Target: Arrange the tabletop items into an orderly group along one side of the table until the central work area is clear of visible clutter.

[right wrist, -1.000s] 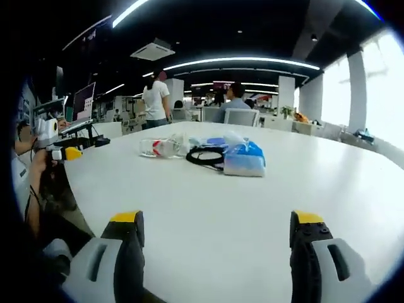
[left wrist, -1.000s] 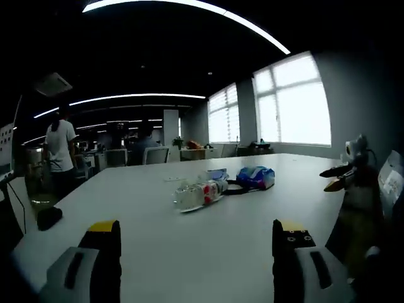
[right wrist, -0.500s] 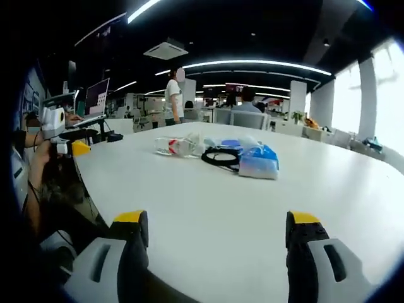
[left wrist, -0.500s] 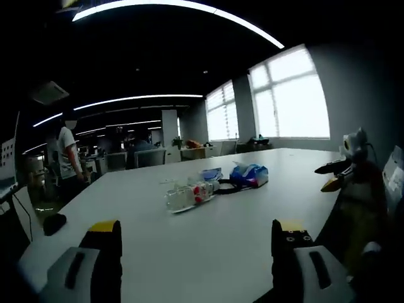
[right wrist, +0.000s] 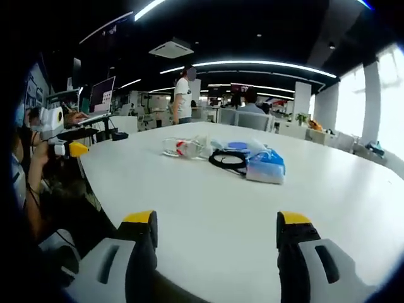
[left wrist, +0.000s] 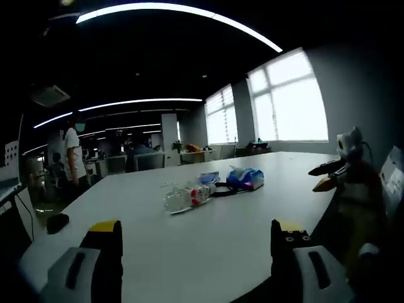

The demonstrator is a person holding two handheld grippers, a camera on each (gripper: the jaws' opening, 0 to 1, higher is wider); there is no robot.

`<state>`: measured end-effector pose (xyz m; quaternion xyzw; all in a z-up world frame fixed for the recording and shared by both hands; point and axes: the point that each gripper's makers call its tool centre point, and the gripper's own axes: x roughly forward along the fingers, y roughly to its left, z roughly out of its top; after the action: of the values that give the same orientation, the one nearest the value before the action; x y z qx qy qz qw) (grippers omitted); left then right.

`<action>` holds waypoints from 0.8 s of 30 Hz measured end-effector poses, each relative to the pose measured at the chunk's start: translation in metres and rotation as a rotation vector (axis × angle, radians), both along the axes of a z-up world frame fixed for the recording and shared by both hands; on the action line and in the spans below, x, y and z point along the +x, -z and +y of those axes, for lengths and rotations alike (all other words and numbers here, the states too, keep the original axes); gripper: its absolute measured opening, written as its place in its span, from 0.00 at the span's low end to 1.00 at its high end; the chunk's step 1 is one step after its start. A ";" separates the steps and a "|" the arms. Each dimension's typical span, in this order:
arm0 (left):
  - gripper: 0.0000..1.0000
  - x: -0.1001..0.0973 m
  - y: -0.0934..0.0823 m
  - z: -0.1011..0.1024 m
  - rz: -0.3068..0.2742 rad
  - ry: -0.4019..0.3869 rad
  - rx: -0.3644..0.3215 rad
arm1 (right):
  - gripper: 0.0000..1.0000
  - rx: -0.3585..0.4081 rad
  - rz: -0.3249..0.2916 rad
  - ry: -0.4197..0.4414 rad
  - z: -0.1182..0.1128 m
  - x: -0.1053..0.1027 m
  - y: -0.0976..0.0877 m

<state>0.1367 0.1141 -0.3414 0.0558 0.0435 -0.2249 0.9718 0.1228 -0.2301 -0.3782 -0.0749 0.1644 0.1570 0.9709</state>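
Both grippers, left & right, are held open, empty, near table edge; bottle may be rolled off if nudged

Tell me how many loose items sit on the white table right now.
At least 4, clustered mid-table: a clear plastic bottle, a black cable coil, a blue tissue pack, and a smaller blue packet behind the coil. More may be hidden.

Left gripper and right gripper both hover with jaws apart.
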 end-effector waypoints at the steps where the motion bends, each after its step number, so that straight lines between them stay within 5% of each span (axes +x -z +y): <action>1: 0.97 0.000 0.000 0.000 0.000 0.000 -0.001 | 0.70 -0.001 0.002 0.002 -0.002 0.001 0.000; 7: 0.97 0.008 -0.001 0.006 0.001 -0.022 -0.040 | 0.71 0.006 0.005 -0.003 -0.002 0.007 0.006; 14: 0.90 0.014 0.013 0.019 0.035 -0.085 0.027 | 0.68 -0.029 0.011 0.027 -0.005 0.009 0.011; 24: 0.89 0.003 0.008 0.021 0.028 -0.084 0.004 | 0.62 0.003 0.003 0.054 -0.008 0.009 0.013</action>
<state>0.1398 0.1349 -0.3496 0.0528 0.0598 -0.1847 0.9796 0.1319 -0.2382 -0.3910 -0.0688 0.1675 0.1308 0.9747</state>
